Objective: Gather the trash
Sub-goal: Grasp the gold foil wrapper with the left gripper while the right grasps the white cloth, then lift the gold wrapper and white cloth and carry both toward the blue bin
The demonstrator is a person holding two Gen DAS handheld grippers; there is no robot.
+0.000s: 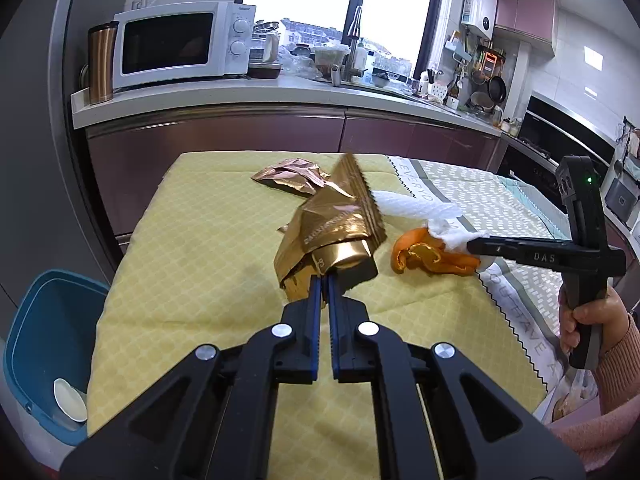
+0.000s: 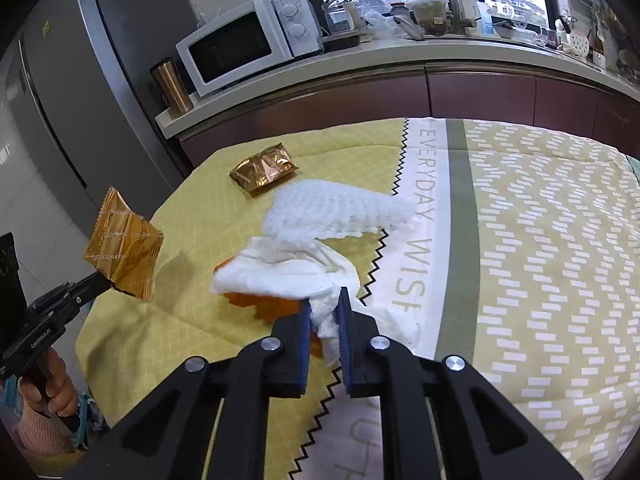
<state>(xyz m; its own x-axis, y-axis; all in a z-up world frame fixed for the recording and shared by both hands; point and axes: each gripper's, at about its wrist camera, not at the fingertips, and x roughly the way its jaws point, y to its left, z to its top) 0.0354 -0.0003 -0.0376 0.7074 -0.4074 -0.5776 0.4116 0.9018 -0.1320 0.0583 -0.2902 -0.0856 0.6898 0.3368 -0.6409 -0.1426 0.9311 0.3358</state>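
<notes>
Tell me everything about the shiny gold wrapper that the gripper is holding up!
The gold wrapper is a crinkly foil packet, shiny like metal, with zigzag-cut edges and small printed letters that are hard to read. It looks flattened and creased. The left gripper is shut on one corner and holds it up in the air above the yellow tablecloth, tilted, so it casts a shadow there. Nothing else touches it. A second, crumpled wrapper lies farther back on the cloth.

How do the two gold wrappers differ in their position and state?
The held gold wrapper is lifted off the tablecloth, pinched by the left gripper; the far gold wrapper lies on the cloth, untouched. The held one looks flatter and brighter gold, the far one crumpled and coppery. Both are shiny foil.
</notes>
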